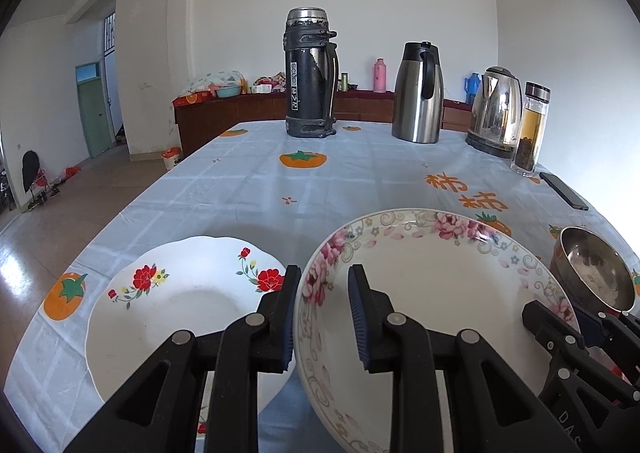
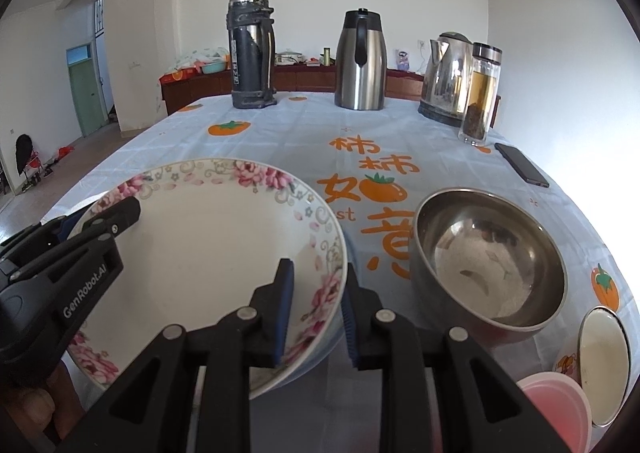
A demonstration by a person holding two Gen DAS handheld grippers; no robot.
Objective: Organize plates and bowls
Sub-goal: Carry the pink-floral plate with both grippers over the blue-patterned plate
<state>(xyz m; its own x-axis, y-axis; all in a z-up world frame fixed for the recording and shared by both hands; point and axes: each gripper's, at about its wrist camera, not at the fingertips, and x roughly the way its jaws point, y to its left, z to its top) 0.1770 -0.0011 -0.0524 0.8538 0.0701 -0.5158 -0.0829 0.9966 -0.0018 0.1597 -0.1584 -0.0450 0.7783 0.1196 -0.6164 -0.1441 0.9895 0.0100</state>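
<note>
A pink-flowered plate (image 1: 432,285) is held tilted above the table between both grippers. My left gripper (image 1: 324,317) has its fingers astride the plate's left rim, one outside and one inside. My right gripper (image 2: 316,313) straddles the plate's right rim (image 2: 328,285) the same way. A white plate with red flowers (image 1: 180,305) lies flat on the table to the left, partly under the lifted plate. A steel bowl (image 2: 488,261) sits right of the held plate. A small white bowl (image 2: 604,361) and a pink bowl (image 2: 560,409) lie at the near right.
At the table's far end stand a black thermos (image 1: 310,73), a steel carafe (image 1: 418,93), an electric kettle (image 1: 496,113) and a glass tea bottle (image 1: 532,129). A phone (image 1: 564,191) lies near the right edge. The table's left edge (image 1: 132,205) drops to the floor.
</note>
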